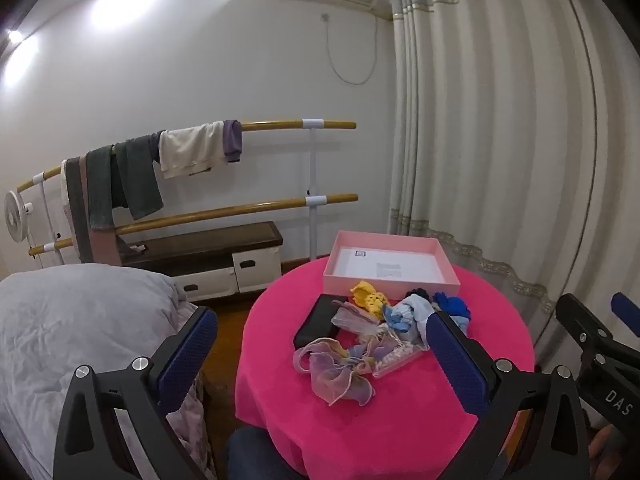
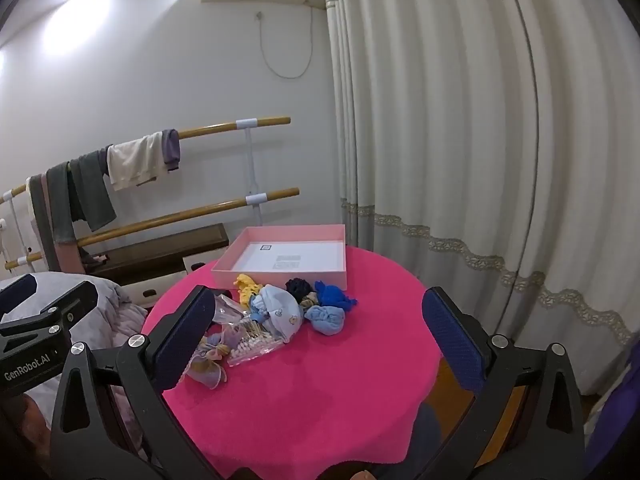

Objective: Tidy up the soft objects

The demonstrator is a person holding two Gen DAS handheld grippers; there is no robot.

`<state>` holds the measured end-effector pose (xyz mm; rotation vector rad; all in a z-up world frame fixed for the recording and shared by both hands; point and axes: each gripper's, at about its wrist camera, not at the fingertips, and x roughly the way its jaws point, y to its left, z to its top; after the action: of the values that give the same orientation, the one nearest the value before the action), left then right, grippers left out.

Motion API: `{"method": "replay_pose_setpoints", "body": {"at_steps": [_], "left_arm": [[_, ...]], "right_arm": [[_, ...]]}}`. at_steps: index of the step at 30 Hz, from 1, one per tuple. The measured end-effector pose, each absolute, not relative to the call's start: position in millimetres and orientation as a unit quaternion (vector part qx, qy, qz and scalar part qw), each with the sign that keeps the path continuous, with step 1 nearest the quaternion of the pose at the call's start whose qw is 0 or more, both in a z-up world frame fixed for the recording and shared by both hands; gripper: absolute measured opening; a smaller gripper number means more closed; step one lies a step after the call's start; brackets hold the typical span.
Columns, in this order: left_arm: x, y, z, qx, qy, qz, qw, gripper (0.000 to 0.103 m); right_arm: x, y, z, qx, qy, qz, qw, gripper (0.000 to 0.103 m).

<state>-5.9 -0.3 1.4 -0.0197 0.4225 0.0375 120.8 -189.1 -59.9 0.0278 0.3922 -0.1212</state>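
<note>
Two grippers, left gripper (image 1: 320, 344) and right gripper (image 2: 320, 320), hover spread wide and empty before the shallow pink cardboard box (image 2: 340, 270); only the left view shows a black rectangular case (image 1: 316, 320) beside it.

Round table w/ hot-pink fuzzy cloth (image 2: 320, 380). On it: pale-pink shallow cardboard box (image 2: 280, 276), white inside; in front of box, yellow crochet piece (image 2: 246, 284), royal-blue scrunchie (image 2: 332, 294), light-blue baby hat (image 2: 282, 310), lilac-peach organza bow (image 1: 340, 372).

One pink box (image 2: 280, 276), one black case (image 1: 316, 320), two clear bags (image 1: 356, 320), two wooden bars (image 1: 248, 210).
</note>
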Motion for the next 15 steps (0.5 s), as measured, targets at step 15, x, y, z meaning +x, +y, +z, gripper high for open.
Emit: {"method": "replay_pose_setpoints", "body": {"at_steps": [15], "left_arm": [[-4.8,-5.4,1.6,-0.010,0.204,0.025,0.979,0.103]], "right_arm": [[122.2,-183.8,-57.7,0.010,0.192,-0.062,0.979,0.103]]}}
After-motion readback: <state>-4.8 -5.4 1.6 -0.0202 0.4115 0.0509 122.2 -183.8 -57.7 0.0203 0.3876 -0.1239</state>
